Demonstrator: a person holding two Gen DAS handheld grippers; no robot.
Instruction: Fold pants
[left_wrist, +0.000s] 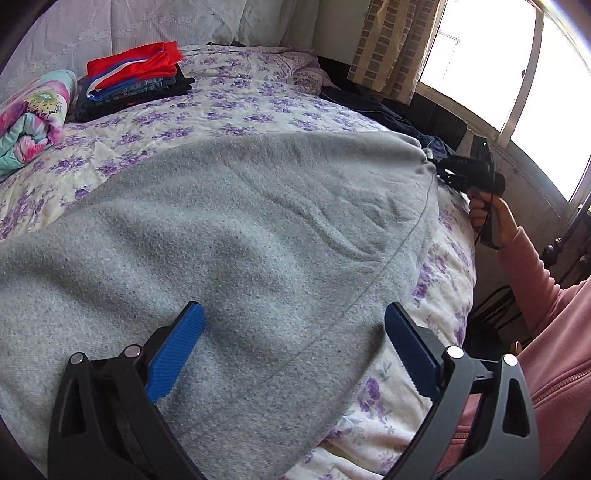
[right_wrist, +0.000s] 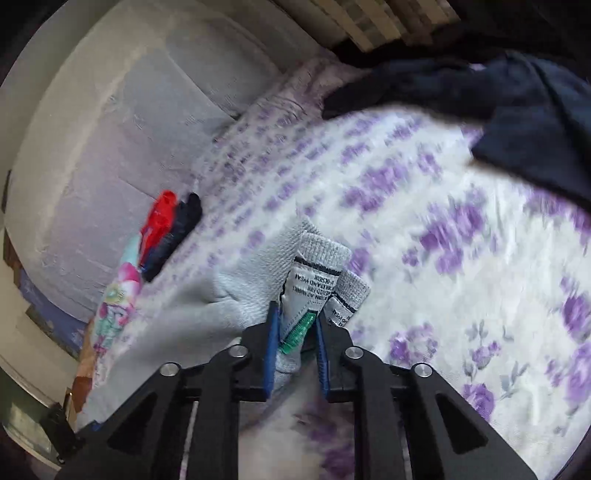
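Grey knit pants (left_wrist: 236, 236) lie spread over the floral bedspread (left_wrist: 229, 110). My left gripper (left_wrist: 295, 325) is open just above the near part of the pants, its blue pads (left_wrist: 177, 354) apart and holding nothing. My right gripper (right_wrist: 295, 325) is shut on the waistband end of the grey pants (right_wrist: 317, 258), with the white care labels (right_wrist: 306, 291) sticking out between the pads. In the left wrist view the right gripper (left_wrist: 439, 170) is at the pants' far right corner.
A stack of folded clothes (left_wrist: 136, 77) topped by a red garment sits at the back left, beside a rolled colourful blanket (left_wrist: 29, 114). Dark blue clothes (right_wrist: 498, 110) lie at the bed's far right edge. A window and curtain stand to the right.
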